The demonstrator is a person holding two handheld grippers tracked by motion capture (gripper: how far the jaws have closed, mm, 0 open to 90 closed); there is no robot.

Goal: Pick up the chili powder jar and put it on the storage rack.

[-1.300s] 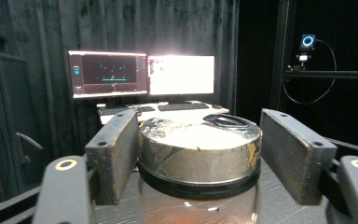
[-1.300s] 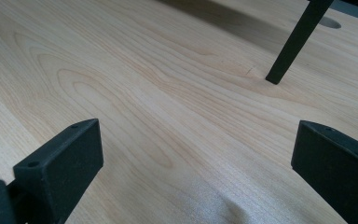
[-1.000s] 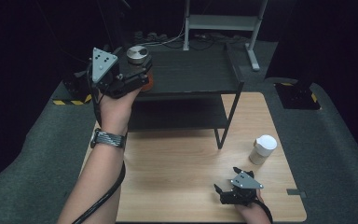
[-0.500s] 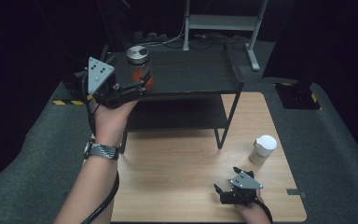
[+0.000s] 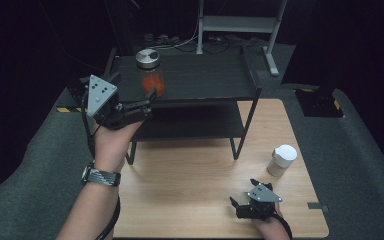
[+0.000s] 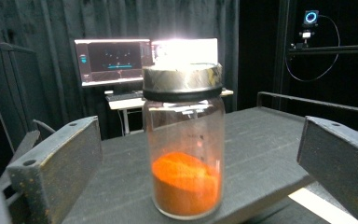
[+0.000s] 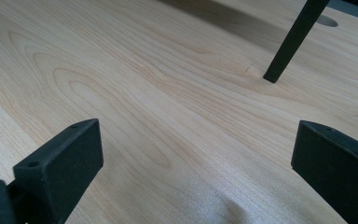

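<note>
Both grippers stand released: our left gripper (image 5: 147,100), upper left, just let go of the spice jar (image 5: 149,72) on the black shelf (image 5: 205,80); white bottle (image 5: 282,160) sits beyond our right gripper (image 5: 242,197).

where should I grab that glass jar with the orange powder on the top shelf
Grip the jar on its straight glass wall below the metal lid, coming level from the shelf's front edge. It stands upright near that edge, and the open left tool already frames it.
</note>
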